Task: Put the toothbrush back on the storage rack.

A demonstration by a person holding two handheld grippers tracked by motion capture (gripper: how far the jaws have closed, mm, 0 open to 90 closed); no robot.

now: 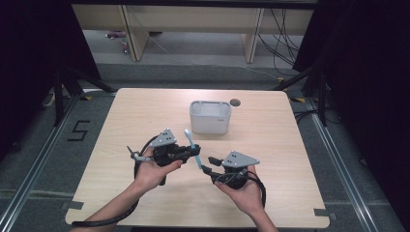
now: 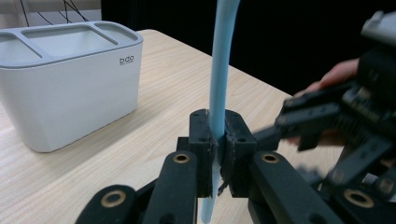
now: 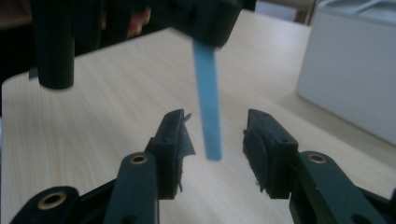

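Above pale wood-grain surface [image 1: 145,116]: slim, flat light-blue plastic stick [image 2: 219,70] clamped upright between left tongs [image 2: 218,140], matte black pads pressed together on it. Right tongs [image 3: 212,140] apart, stick's lower end [image 3: 208,107] hanging between pads, untouched. Behind: smooth white rounded-rectangular plastic container [image 1: 210,116], grey divided rim.

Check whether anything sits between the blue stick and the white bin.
Nothing visible does. The left gripper is shut on the blue stick, held above the table. The white bin stands just beyond, with bare tabletop between. The right gripper is open around the stick's lower end, on the side away from the bin.
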